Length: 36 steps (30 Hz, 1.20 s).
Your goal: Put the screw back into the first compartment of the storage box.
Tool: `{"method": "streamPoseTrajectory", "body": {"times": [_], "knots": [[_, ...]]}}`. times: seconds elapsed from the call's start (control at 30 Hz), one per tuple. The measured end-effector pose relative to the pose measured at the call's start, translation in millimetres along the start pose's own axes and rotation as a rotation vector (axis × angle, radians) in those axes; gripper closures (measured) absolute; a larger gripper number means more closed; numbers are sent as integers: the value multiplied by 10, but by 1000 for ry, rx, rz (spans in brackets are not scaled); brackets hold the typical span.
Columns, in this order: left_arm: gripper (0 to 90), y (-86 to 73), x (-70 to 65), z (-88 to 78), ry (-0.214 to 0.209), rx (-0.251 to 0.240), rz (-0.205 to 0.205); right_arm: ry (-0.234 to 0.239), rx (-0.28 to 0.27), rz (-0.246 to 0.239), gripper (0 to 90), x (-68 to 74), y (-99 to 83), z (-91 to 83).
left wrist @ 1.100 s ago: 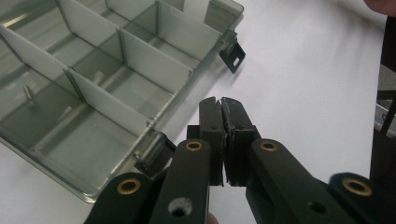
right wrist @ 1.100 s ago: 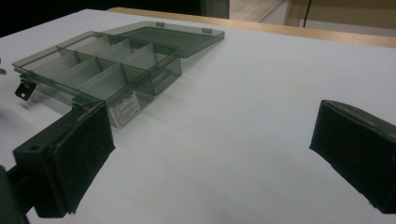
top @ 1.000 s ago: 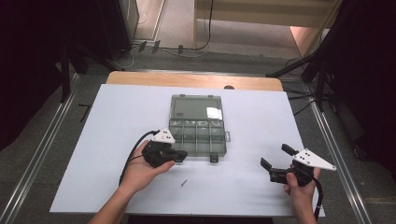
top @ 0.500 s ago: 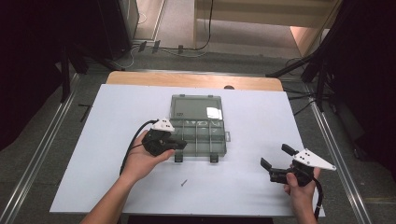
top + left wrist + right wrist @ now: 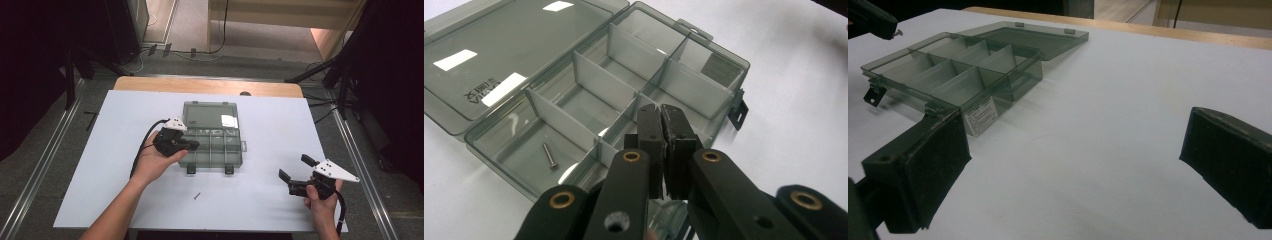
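Note:
A clear grey compartment box (image 5: pixel 215 150) lies open mid-table, its lid (image 5: pixel 209 115) flat behind it. My left gripper (image 5: pixel 194 145) hovers over the box's front-left corner with its jaws shut. In the left gripper view the pads (image 5: pixel 650 131) press together above a middle divider (image 5: pixel 599 82), and a small screw (image 5: pixel 550 155) lies in the near-left compartment. In the right gripper view a tiny pale bit sticks out at the left gripper's tip (image 5: pixel 894 31); I cannot tell what it is. My right gripper (image 5: pixel 296 169) rests open at the front right, nothing between its pads (image 5: pixel 923 167).
A loose screw (image 5: pixel 197 196) lies on the white table (image 5: pixel 115 150) in front of the box. Two latches (image 5: pixel 192 169) stick out of the box's front edge. A wooden strip (image 5: pixel 200 86) runs along the far edge, with stands and cables on the floor beyond.
My left gripper has moved away from the person and slightly right, from the table beside the box to above its front-left compartments. The right gripper has stayed put.

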State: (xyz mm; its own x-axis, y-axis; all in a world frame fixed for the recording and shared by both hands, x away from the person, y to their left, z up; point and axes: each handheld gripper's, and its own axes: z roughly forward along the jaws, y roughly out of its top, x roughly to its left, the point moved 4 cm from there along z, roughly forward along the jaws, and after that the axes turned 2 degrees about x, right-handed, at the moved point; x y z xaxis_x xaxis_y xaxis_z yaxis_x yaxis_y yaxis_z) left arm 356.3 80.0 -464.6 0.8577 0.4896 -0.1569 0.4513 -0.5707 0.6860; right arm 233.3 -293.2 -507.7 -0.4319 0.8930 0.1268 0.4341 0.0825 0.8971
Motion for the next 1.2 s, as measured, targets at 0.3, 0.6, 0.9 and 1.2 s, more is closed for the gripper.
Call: {"method": "streamPoseTrajectory", "body": {"times": [0.3, 0.6, 0.9, 1.2], "knots": [[881, 73, 121, 25, 13, -9, -21, 2, 1, -3, 0, -1, -2, 6], [881, 69, 288, 103, 48, -15, -69, 0, 0, 0, 0, -3, -1, 0], [880, 5, 432, 203, 96, 1, -107, -1, 2, -4, 0, -9, -4, 6], [879, -81, 471, 325, 129, 78, -113, -3, 3, -1, 0, -15, -6, 5]]}}
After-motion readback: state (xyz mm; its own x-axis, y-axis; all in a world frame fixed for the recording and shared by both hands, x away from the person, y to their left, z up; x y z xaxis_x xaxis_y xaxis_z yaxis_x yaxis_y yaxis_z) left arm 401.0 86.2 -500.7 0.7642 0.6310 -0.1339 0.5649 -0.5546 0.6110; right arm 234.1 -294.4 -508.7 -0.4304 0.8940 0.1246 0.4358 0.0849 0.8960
